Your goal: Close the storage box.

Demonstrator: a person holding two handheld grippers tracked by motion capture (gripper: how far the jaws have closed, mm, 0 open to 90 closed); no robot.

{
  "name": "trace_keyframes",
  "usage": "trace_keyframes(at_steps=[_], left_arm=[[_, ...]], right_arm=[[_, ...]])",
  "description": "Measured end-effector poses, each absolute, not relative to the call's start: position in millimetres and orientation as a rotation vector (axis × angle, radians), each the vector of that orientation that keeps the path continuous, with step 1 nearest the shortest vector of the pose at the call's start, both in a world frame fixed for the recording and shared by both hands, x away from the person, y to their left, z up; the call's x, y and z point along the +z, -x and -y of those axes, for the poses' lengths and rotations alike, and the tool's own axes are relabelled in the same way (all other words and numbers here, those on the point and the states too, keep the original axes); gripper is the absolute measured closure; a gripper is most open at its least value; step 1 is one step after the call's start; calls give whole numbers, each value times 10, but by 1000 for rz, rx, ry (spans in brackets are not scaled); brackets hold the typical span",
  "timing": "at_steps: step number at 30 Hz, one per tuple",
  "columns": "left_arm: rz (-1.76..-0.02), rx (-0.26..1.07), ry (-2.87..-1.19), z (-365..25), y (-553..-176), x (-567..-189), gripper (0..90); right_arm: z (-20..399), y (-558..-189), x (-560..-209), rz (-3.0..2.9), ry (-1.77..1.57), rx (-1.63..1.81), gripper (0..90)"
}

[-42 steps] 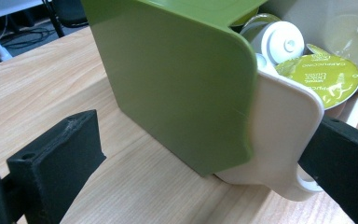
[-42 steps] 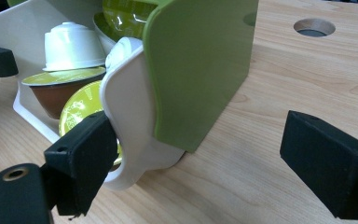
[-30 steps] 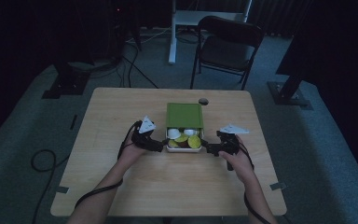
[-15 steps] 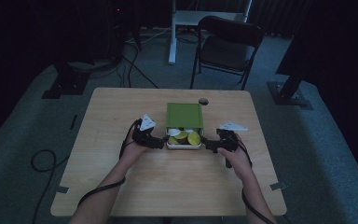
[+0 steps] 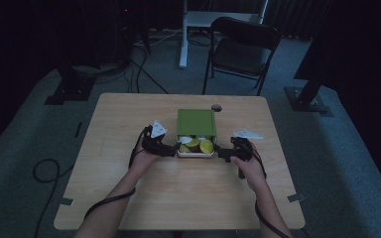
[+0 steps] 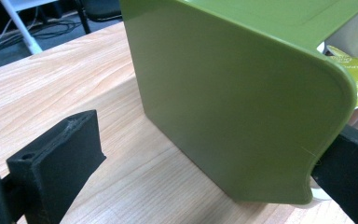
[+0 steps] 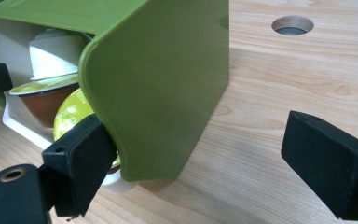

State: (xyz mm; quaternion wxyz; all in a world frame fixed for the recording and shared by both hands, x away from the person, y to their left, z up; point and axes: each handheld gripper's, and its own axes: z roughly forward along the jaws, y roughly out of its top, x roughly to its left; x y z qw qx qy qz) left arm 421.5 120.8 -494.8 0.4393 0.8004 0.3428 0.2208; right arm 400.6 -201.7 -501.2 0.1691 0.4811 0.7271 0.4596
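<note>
A green box cover stands mid-table over a white tray that sticks out toward me with several coffee capsules in it. My left gripper is open at the tray's left front corner, and my right gripper is open at its right front corner. In the left gripper view the jaws straddle the cover's corner. In the right gripper view the gripper has one jaw by the capsules and the other out over bare wood.
The wooden table has a round cable hole just behind the box. A folding chair and a white desk leg stand beyond the far edge. Cables lie on the floor at the left.
Both grippers have shifted slightly away from me, closer to the box. The tray with capsules sticks out a little less than before.
</note>
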Motion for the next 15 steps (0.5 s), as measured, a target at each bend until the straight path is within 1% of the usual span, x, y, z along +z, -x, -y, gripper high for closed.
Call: trace_keyframes(at_steps=[6, 15], left_arm=[[-853, 552, -1989, -1204, -4187, -4945, 8], [-822, 490, -1978, -1174, -4107, -4916, 8]], right_arm=[[2012, -3988, -5021, -2050, -1375, 1314, 103], [2008, -3957, -5026, -2047, -1391, 1325, 103]])
